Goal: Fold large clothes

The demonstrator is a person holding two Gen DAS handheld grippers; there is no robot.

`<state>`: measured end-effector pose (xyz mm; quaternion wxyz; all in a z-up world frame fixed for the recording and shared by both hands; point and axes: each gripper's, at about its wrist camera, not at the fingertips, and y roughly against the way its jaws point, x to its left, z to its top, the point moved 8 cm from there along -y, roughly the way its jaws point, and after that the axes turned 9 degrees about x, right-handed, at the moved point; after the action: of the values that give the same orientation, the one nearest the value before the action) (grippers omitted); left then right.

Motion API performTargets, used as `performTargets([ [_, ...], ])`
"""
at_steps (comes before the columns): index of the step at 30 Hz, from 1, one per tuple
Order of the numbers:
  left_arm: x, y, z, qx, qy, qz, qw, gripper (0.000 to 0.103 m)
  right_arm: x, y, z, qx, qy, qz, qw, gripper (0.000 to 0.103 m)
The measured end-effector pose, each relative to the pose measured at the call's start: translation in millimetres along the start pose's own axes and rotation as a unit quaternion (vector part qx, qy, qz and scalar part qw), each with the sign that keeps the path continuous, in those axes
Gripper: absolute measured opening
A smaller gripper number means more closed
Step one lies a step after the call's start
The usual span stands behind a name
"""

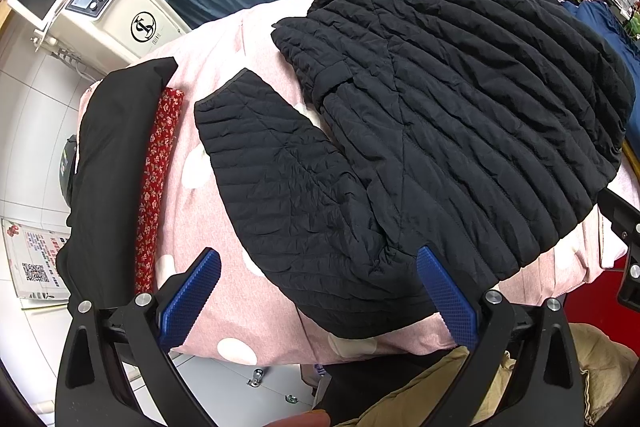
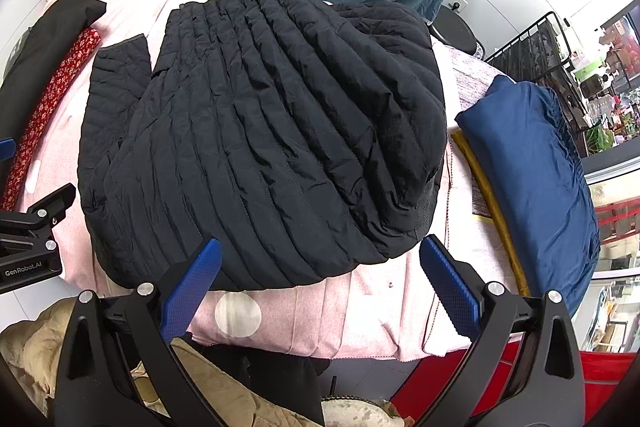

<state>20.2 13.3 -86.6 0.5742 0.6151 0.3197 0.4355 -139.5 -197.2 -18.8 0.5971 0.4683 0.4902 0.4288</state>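
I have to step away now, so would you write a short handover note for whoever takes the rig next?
Left gripper: open, holding nothing, at the near sleeve.
Right gripper: open, holding nothing, at the near hem.
Black quilted jacket lies on the pink cover. One sleeve lies spread out to the left; the right side looks tucked over.
Left: fold that sleeve in, then fold the body.

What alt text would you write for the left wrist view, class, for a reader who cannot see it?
A black quilted jacket lies spread on a pink spotted cover, one sleeve stretched toward the camera. The left claw hovers open at the cover's near edge, holding nothing. Folded black and red floral cloth lies to the left.
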Motion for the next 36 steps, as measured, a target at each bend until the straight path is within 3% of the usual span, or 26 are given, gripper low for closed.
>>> performTargets([
  [36, 0.8, -5.5, -1.4, 0.010, 0.004, -0.001, 0.9999, 0.097, 6.4, -2.2, -2.1, 0.005, 0.007, 0.004, 1.000, 0.098],
])
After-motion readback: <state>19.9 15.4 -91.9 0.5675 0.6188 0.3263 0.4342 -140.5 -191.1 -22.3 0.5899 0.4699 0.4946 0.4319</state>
